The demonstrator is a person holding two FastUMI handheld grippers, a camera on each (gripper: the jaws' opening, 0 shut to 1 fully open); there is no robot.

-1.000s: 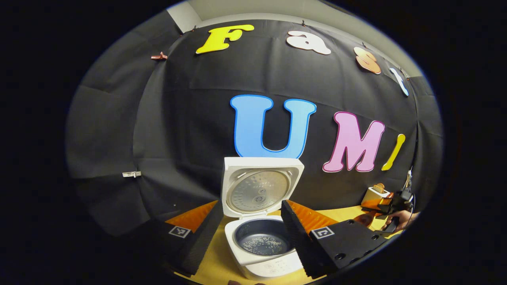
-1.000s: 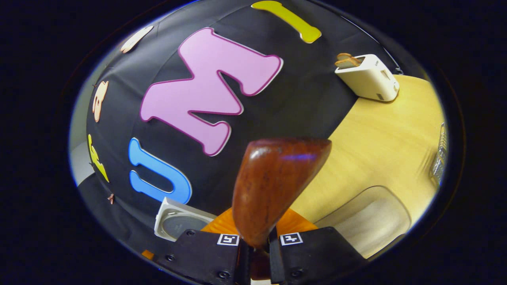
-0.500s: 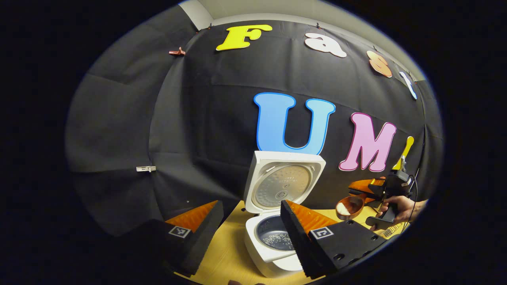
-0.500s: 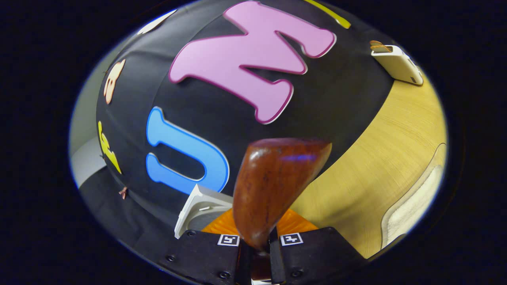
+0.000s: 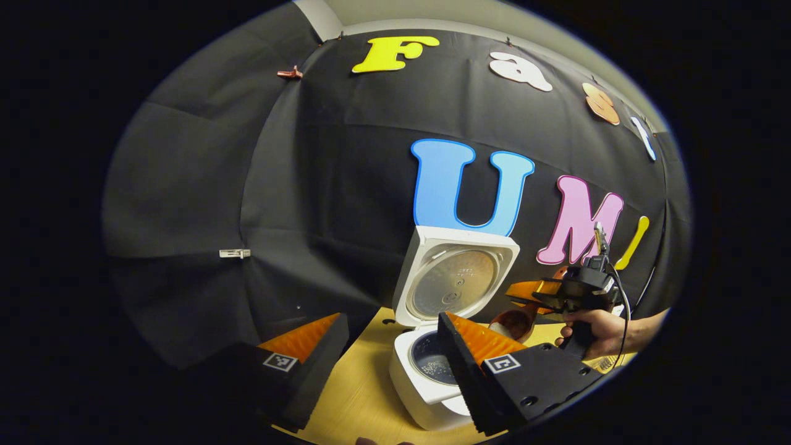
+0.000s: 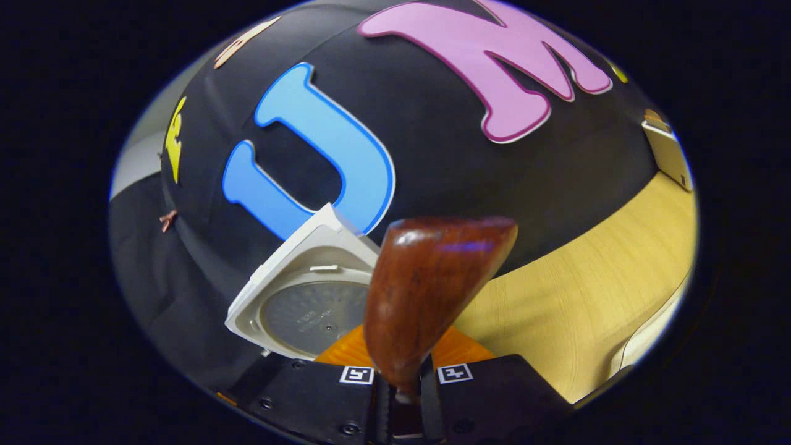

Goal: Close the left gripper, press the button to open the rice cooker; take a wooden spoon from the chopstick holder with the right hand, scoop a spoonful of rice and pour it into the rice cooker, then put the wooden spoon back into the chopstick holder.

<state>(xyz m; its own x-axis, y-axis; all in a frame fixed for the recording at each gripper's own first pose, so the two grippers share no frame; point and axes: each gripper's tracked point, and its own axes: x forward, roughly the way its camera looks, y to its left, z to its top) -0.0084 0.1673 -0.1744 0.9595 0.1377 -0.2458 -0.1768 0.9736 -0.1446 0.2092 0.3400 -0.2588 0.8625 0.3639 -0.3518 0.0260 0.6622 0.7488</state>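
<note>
The white rice cooker point(image 5: 426, 395) stands on the wooden table with its lid point(image 5: 460, 278) raised; a little rice lies in its dark inner pot point(image 5: 431, 364). My left gripper point(image 5: 389, 337) is open, its fingers either side of the cooker and nearer the camera. In the left gripper view my right gripper point(image 5: 525, 295), held by a hand point(image 5: 590, 327), carries the wooden spoon point(image 5: 514, 323) with rice in its bowl just right of the cooker. In the right gripper view my right gripper point(image 6: 400, 395) is shut on the spoon's handle, the spoon's brown back point(image 6: 432, 290) close before the lens, the lid point(image 6: 306, 303) behind it.
The light wooden table point(image 6: 587, 290) stretches to the right. A white toaster point(image 6: 670, 154) stands at its far right edge by the black cloth wall. A pale tray edge point(image 6: 652, 337) curves at the lower right.
My right gripper has carried the spoon with rice leftward, from beside the toaster to right next to the open cooker. The left gripper has drifted left, staying open.
</note>
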